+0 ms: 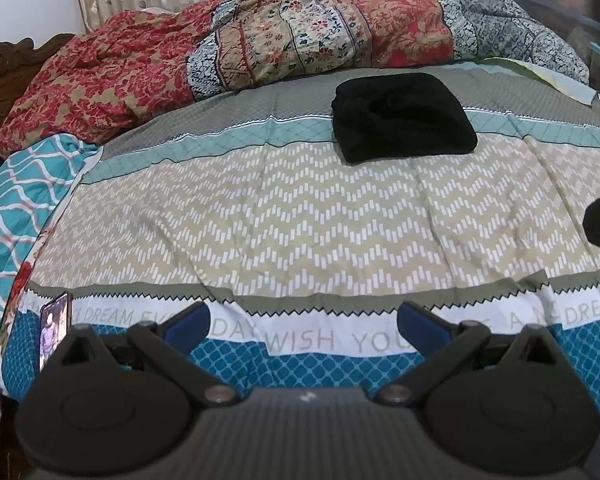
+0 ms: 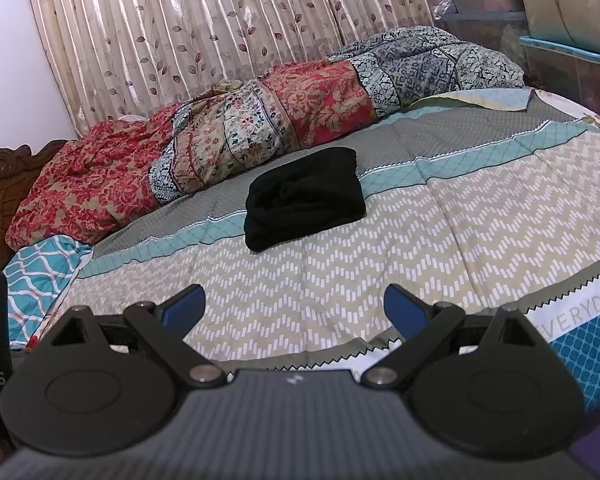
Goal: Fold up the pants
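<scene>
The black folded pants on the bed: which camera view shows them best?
The left wrist view shows the black folded pants best: they appear larger, with the top folds and all edges visible. The right wrist view shows the same pants smaller and more from the side, lying apart from the red patterned quilt.

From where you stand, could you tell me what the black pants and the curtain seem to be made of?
Black pants: probably a soft, thick knit or fleece; matte, fuzzy-looking surface, bulky rounded folds.
Curtain: likely a satin-type synthetic; glossy highlights run down its pleats, with a printed leaf pattern.
</scene>
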